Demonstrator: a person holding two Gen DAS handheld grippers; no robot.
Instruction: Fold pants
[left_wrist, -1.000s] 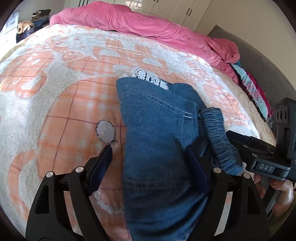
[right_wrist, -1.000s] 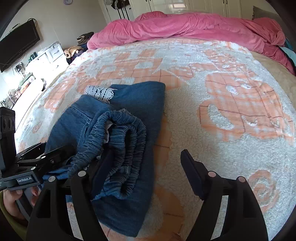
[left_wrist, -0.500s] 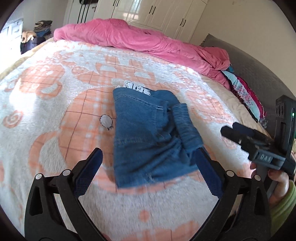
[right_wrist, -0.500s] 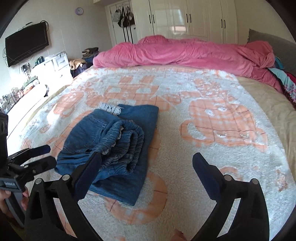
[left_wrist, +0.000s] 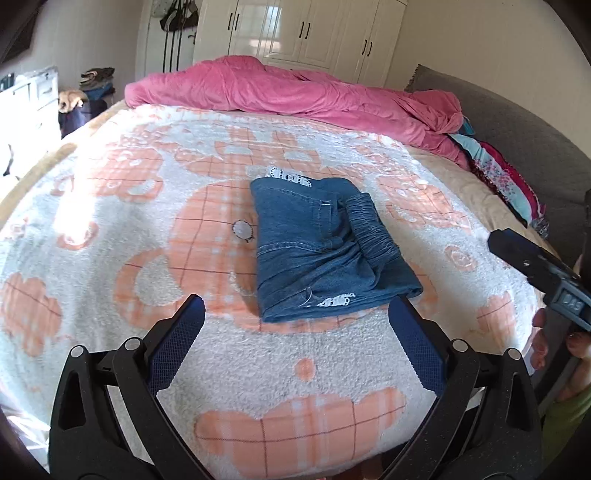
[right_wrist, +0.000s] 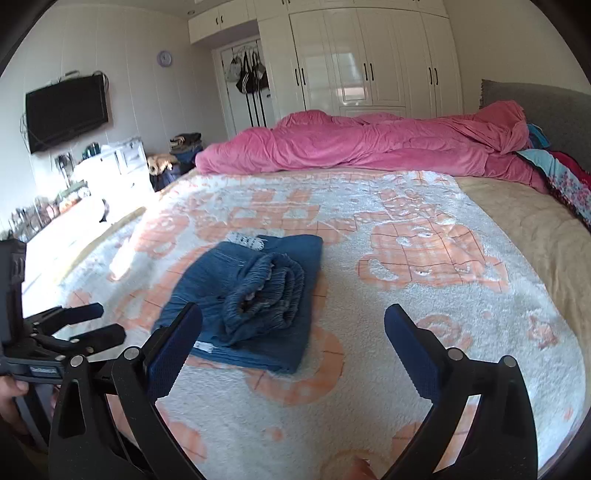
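The pants (left_wrist: 325, 243) lay folded into a compact blue denim bundle on the blanket (left_wrist: 147, 258), near the middle of the bed. The gathered elastic waistband (right_wrist: 264, 291) sat rolled on top of the bundle, toward its right side in the left wrist view. A strip of white lace trim (left_wrist: 290, 175) showed at the far edge of the bundle, and a second strip (left_wrist: 332, 301) at the near edge.

The left gripper (left_wrist: 295, 332) was held above the blanket, near side of the pants, with its jaws spread wide and nothing between them. The right gripper (right_wrist: 293, 336) was likewise spread wide and held nothing; the pants lay beyond its left finger (right_wrist: 173, 350), apart from both pads.

A pink duvet (right_wrist: 369, 147) was heaped along the far edge of the bed. White wardrobes (right_wrist: 369, 55) stood behind it, and a television (right_wrist: 66, 110) hung on the left wall.
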